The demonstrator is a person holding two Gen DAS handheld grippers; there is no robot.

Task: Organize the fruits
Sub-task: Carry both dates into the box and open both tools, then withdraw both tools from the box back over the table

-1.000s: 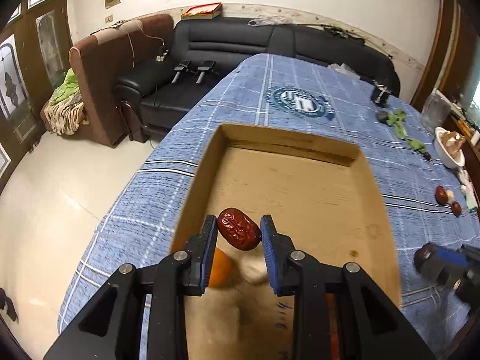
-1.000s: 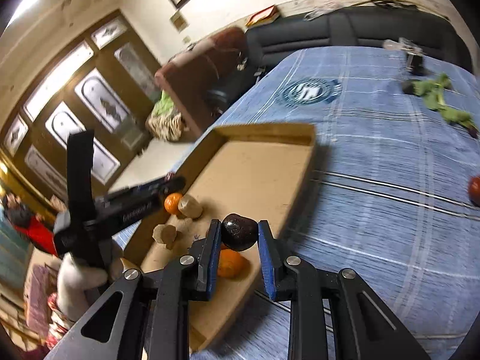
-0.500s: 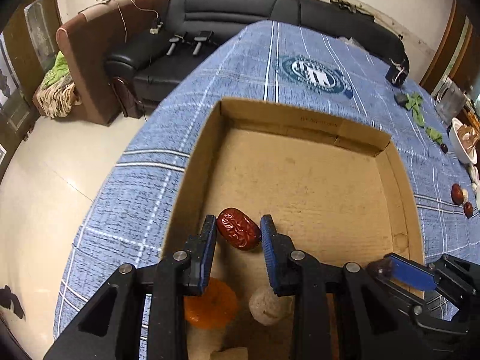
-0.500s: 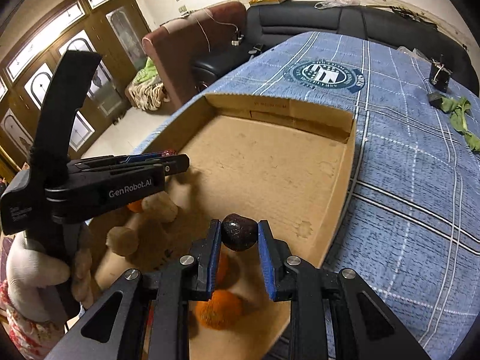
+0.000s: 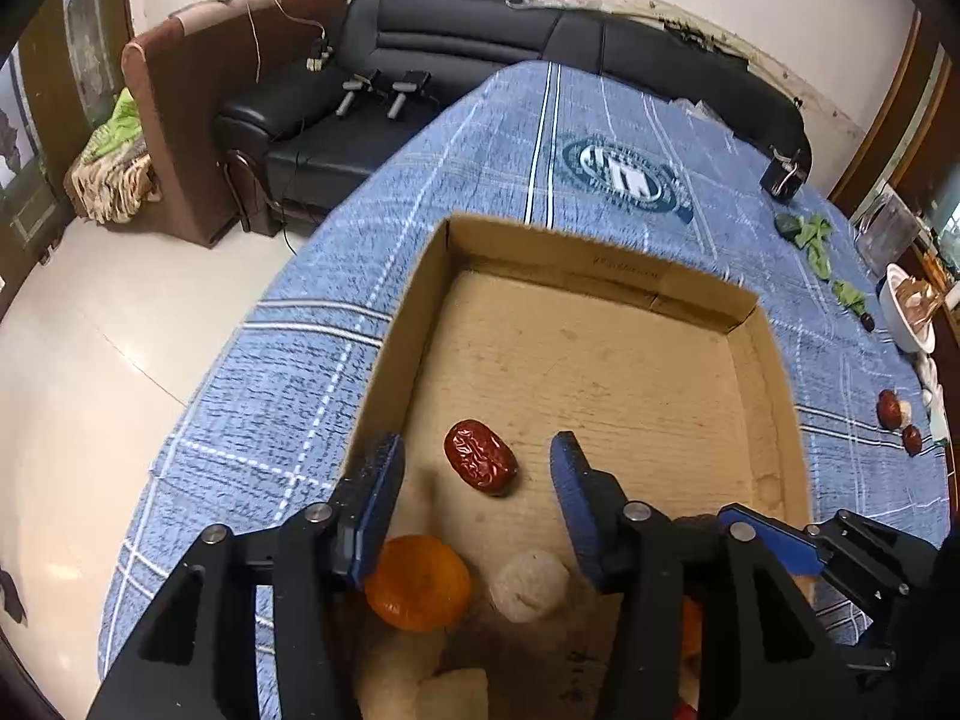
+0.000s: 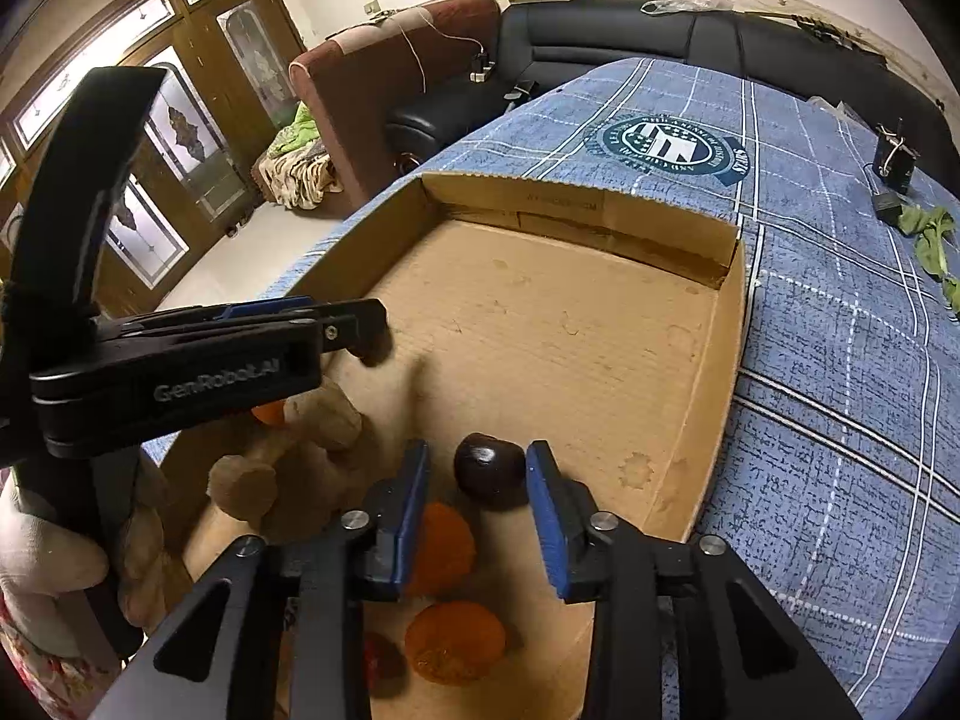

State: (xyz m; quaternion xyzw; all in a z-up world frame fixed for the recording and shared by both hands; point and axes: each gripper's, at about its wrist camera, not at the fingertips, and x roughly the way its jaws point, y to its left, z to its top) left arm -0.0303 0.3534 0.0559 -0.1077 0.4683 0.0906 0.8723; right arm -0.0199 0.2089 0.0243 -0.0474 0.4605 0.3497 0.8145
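Note:
A shallow cardboard box lies on the blue plaid tablecloth. My left gripper is open over the box; a wrinkled red date lies loose on the box floor between its fingers. An orange fruit and a pale round fruit lie below it. My right gripper is open; a dark round fruit sits on the box floor between its fingers. Orange fruits lie beneath it. The left gripper shows at the left of the right wrist view.
Loose dates lie on the cloth right of the box, near a white bowl and green leaves. A black sofa and brown armchair stand beyond the table's far edge.
Both grippers have opened and let go: the red date and the dark fruit now rest on the box floor. Both grippers stayed over the near part of the box.

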